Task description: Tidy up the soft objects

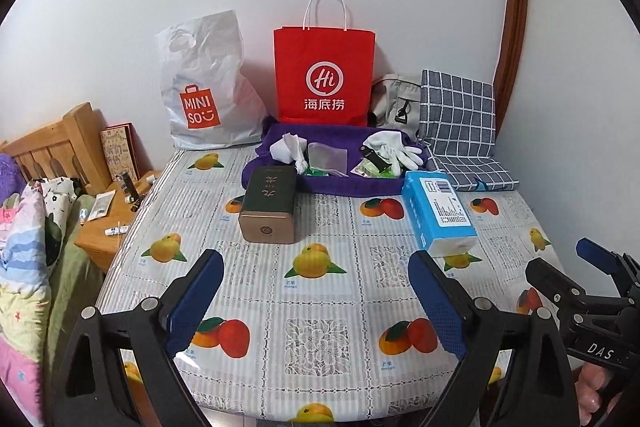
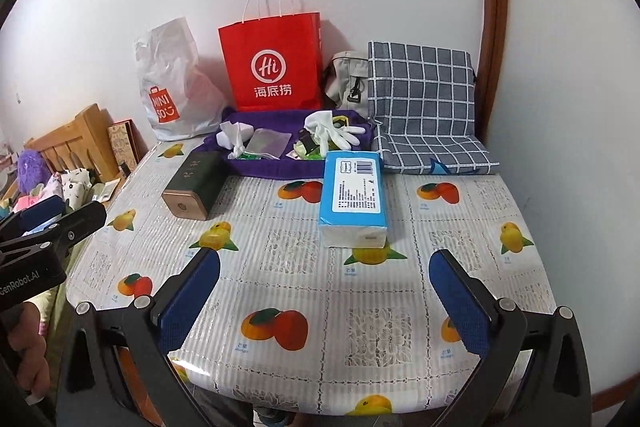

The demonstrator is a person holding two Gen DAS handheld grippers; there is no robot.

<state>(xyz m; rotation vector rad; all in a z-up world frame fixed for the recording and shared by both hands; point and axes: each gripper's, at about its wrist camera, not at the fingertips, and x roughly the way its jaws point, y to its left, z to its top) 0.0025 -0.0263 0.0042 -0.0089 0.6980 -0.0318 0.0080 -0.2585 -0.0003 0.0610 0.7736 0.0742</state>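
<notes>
A blue pack of tissues (image 1: 438, 215) (image 2: 354, 197) lies on the fruit-print table. A purple towel (image 1: 332, 183) (image 2: 264, 169) at the back holds white gloves (image 1: 394, 147) (image 2: 332, 131), a crumpled white tissue (image 1: 286, 149) (image 2: 234, 137), a clear pouch (image 1: 328, 157) and small packets. A grey checked cloth bag (image 1: 460, 123) (image 2: 424, 107) leans at the back right. My left gripper (image 1: 316, 299) is open and empty above the table's near edge. My right gripper (image 2: 324, 301) is open and empty, near the tissue pack.
A dark tin box (image 1: 270, 205) (image 2: 194, 185) lies left of the towel. A red paper bag (image 1: 324, 79) (image 2: 274, 63), a white Miniso bag (image 1: 204, 87) (image 2: 172, 83) and a beige bag (image 1: 396, 103) stand by the wall. A wooden nightstand (image 1: 108, 223) and bedding (image 1: 24, 251) lie left.
</notes>
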